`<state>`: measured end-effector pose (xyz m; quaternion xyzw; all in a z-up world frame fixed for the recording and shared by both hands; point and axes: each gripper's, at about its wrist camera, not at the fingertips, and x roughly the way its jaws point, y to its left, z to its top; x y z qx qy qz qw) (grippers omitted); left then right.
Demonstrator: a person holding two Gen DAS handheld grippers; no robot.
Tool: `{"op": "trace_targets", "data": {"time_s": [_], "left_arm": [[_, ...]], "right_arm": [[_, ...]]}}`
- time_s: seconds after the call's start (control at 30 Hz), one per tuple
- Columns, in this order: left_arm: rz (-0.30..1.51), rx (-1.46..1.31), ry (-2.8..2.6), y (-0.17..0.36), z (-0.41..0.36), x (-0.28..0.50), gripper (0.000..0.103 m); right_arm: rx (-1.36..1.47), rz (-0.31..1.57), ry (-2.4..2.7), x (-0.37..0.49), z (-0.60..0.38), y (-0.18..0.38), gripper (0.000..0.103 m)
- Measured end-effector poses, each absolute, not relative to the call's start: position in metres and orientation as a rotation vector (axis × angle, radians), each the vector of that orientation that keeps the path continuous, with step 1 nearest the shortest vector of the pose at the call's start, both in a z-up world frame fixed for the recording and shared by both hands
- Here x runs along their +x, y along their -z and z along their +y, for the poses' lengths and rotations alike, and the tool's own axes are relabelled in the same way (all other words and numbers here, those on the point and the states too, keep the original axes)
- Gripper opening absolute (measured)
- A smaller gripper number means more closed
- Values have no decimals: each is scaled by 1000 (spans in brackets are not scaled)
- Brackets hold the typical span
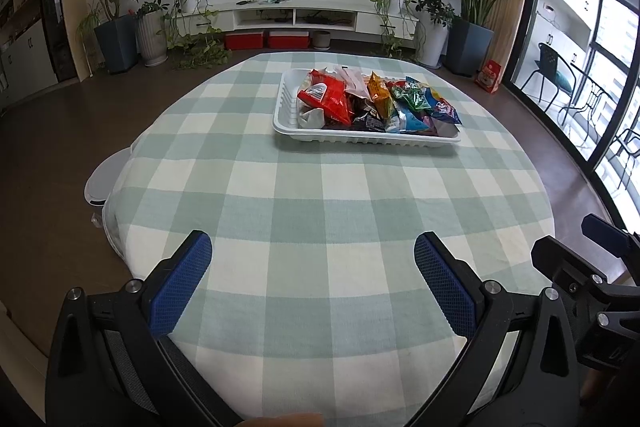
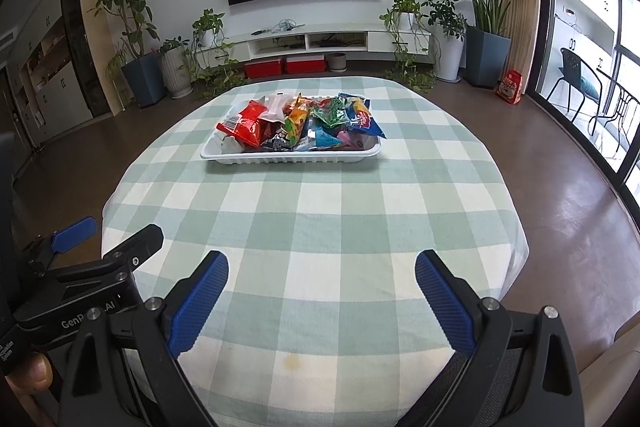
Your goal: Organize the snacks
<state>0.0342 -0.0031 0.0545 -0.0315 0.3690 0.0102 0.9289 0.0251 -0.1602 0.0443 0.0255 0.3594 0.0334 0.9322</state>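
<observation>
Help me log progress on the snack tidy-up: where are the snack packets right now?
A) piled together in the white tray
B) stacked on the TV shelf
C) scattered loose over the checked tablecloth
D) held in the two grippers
A: the snack packets lie heaped inside the white tray on the checked tablecloth, while the left gripper and right gripper are both open and hold nothing.

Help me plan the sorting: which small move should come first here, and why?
Probably ease the right tongs forward toward the white tray. Both tongs hang open and empty over the near checked cloth, and every snack packet is piled in that tray, well ahead.
</observation>
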Motion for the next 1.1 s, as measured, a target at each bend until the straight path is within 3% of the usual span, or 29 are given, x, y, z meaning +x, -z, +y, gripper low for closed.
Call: {"op": "trace_targets", "data": {"time_s": [1.1], "left_arm": [[758, -63, -23, -54, -3, 34, 103]], "right_arm": [[53, 746, -71, 22, -161, -38, 97]]}}
